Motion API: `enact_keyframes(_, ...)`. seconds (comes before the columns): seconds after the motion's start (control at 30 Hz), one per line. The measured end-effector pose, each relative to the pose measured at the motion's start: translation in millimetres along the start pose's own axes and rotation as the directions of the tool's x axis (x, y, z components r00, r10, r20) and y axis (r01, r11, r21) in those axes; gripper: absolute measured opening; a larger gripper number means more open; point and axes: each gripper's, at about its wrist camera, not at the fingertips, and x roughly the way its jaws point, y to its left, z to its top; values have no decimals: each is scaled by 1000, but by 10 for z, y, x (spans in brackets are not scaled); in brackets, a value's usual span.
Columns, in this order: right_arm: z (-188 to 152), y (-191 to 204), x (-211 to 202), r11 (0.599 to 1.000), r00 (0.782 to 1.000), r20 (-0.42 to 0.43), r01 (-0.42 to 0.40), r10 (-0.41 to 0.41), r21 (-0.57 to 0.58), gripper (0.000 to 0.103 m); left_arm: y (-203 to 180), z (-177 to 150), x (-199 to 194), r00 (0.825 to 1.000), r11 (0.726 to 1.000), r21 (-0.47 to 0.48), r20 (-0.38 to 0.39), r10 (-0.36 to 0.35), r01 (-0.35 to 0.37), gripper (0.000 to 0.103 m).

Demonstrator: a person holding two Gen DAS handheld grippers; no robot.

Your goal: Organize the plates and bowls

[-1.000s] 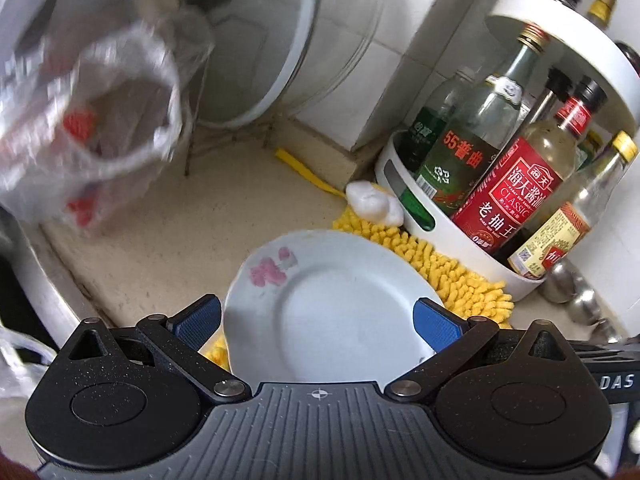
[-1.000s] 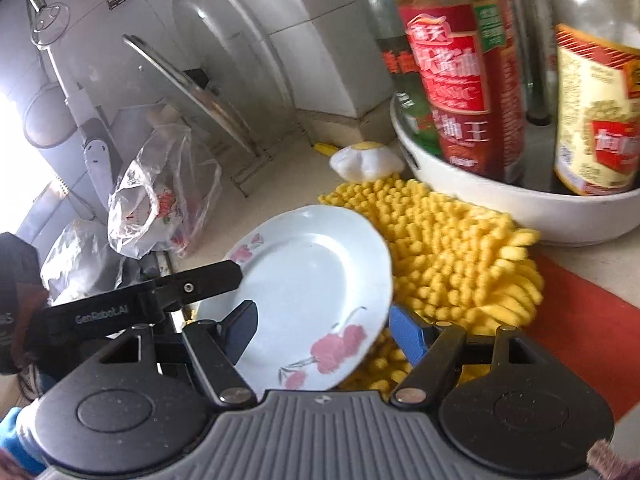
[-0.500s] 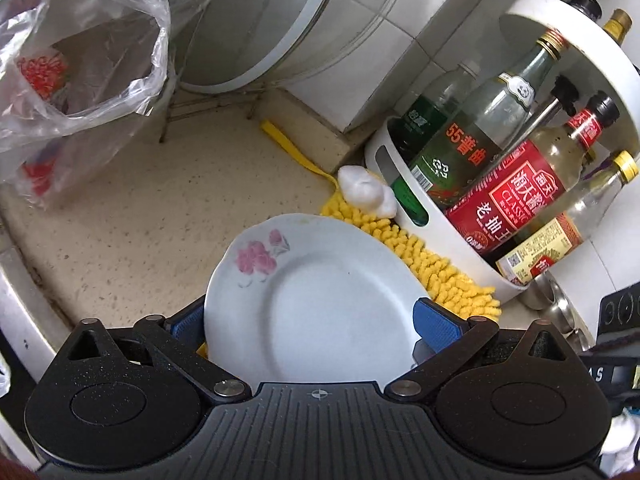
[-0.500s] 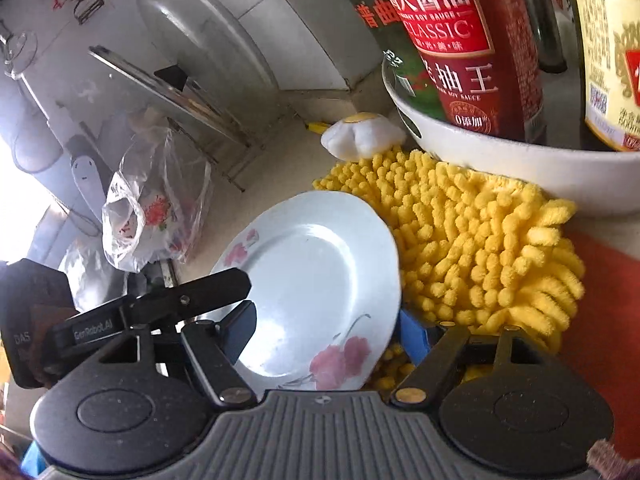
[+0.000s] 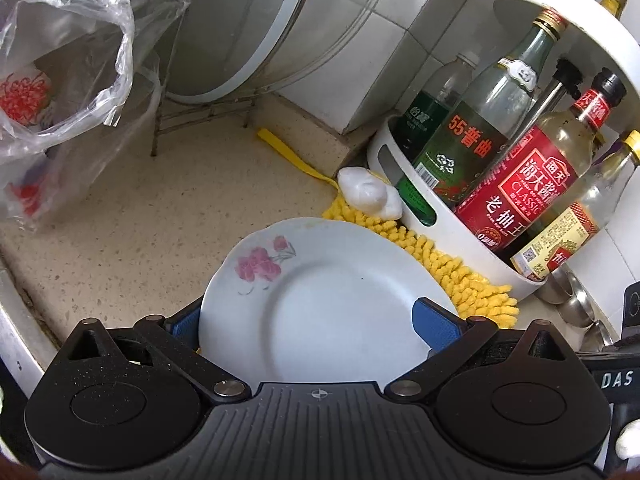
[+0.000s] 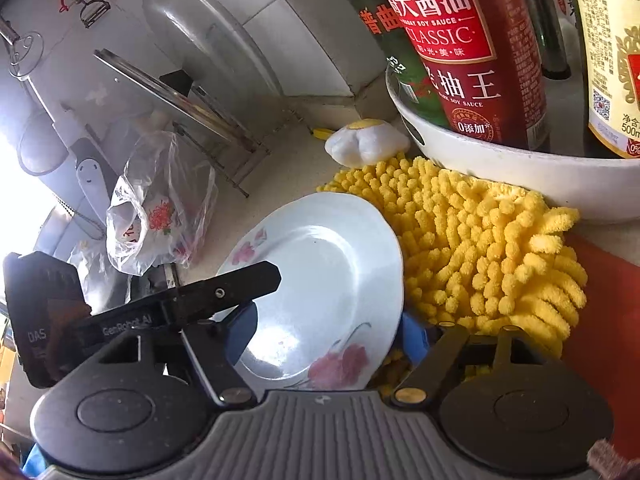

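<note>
While both claws sit spread wide around it, the white floral plate [image 5: 320, 300] lies on the bench [image 5: 140, 220], its far edge over the yellow mop pad [image 6: 480, 240]. Left claw [image 5: 312, 330] and right claw [image 6: 328, 332] aren't squeezing it. White bottle rack [image 5: 460, 236] sits just past the pad.

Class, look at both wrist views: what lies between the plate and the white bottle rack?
A fluffy yellow mitt fills that stretch, with the plate resting partly on it and the rack behind. It is clearest in the right wrist view.
</note>
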Motion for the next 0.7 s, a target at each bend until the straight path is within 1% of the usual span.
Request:
enact_keyframes(0.1, -29, 14, -28, 1000, 1000, 2, 13, -13, -13, 71, -50, -6, -40, 1000, 999, 33, 13, 0, 0, 102)
enact_keyframes(0.4, -86, 33, -169, 999, 999, 25, 25, -24, -24, 69, -194, -23, -112, 999, 997, 76, 32, -2, 0, 102)
enact_keyframes(0.7, -128, 35, -483, 1000, 997, 79, 23, -23, 10, 69, -449, 36, -236, 997, 990, 133, 62, -48, 40, 102)
